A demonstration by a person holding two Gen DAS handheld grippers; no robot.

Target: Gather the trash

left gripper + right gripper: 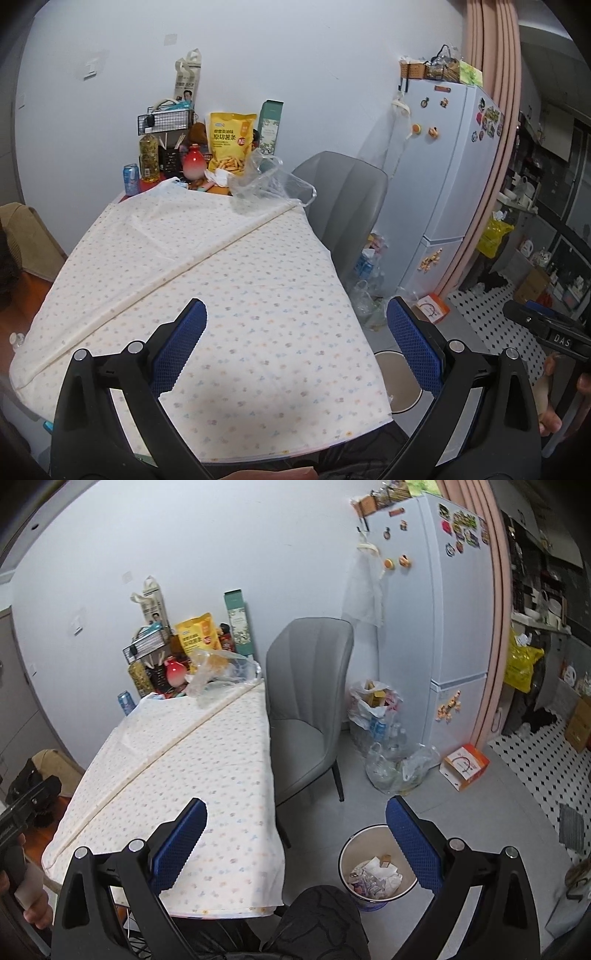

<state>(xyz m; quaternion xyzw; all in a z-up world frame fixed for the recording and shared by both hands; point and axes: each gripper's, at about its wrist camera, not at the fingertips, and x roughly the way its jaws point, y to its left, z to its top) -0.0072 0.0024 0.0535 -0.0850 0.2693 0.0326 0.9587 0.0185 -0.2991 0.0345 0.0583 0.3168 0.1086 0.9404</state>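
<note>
A round bin [376, 871] with crumpled paper and wrappers stands on the floor by the table's near right corner; its rim also shows in the left wrist view [399, 384]. A crumpled clear plastic bag [271, 184] lies at the far end of the table, also in the right wrist view [218, 679]. White crumpled paper [221, 177] lies beside it. My left gripper [297, 328] is open and empty above the tablecloth's near end. My right gripper [295, 823] is open and empty, above the gap between table and bin.
A table with a dotted cloth [229, 280] carries a yellow snack bag [231, 144], bottle, can [131, 179] and wire rack at the far end. A grey chair [306, 701] stands to the right. Bags of bottles [388, 746], an orange box [465, 766] and a fridge [443, 627] stand behind.
</note>
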